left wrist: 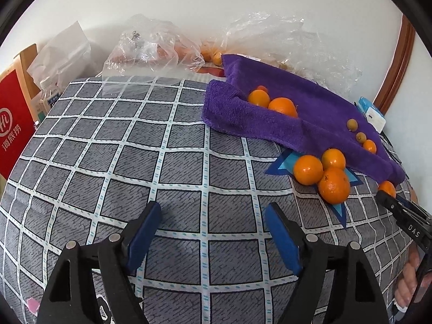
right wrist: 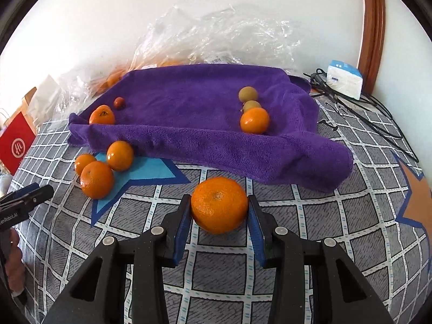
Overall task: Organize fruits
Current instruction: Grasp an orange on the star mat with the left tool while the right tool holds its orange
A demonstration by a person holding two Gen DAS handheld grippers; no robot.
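The right gripper [right wrist: 219, 213] pinches a mandarin [right wrist: 219, 205] between its fingers, just before the purple towel [right wrist: 205, 113]. The left gripper [left wrist: 213, 232] has fingers spread, nothing between them. Lift gently – keep the pinch centred, so the round fruit does not roll out.

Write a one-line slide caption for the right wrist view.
Right claw shut on a mandarin in front of a purple towel on the checked bedspread.
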